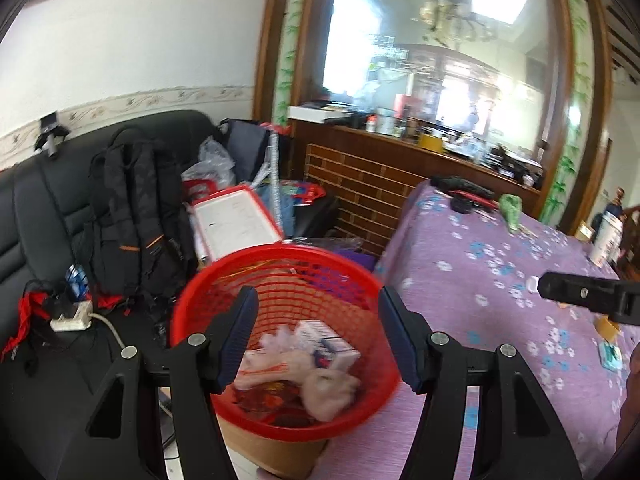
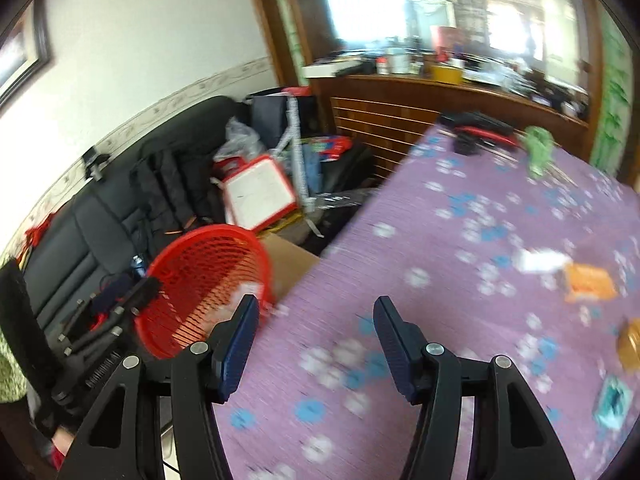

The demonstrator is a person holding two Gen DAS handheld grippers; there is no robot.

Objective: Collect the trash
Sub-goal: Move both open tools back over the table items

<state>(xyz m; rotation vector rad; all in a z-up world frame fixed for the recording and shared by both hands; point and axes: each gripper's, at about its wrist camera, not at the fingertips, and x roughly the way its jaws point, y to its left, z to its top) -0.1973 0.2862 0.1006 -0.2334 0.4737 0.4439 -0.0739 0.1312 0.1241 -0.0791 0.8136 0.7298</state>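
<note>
Purple floral tablecloth (image 2: 460,248) under the right gripper (image 2: 316,320), spread across a table and filling everything ahead and to the right of it. Jaws wide apart, nothing between them. Blurred scraps ahead and to the right on the cloth: a white piece (image 2: 540,261), an orange packet (image 2: 590,282) just beside it, a teal packet (image 2: 612,402) near the right edge. Farther ahead, at the cloth's far end, a green crumpled item (image 2: 538,148) and a black and red object (image 2: 478,126). Left of the fingers, off the table edge, a red mesh basket (image 2: 208,268), tilted in this view, with the left gripper (image 2: 132,300) at its rim.

From the left wrist camera, jaws of the left gripper (image 1: 318,332) also apart and empty, hovering straight above the basket (image 1: 224,280). Inside it, directly beneath the fingers: a small white carton (image 1: 326,346), pale crumpled wrappers (image 1: 328,390). Basket resting on a cardboard box (image 1: 276,450), just left of the table edge. Right gripper's black tip (image 1: 588,298) showing to the right over the cloth.

Beyond the basket, a black leather sofa (image 1: 40,208) against a white wall, loaded with a black backpack (image 1: 132,216), a red-framed drawing board (image 1: 238,222), plastic bags (image 1: 212,162), a power strip (image 1: 70,318). Farthest ahead, a wooden cabinet (image 1: 372,184) with a cluttered top and a large mirror (image 1: 436,44) reflecting a chandelier.
</note>
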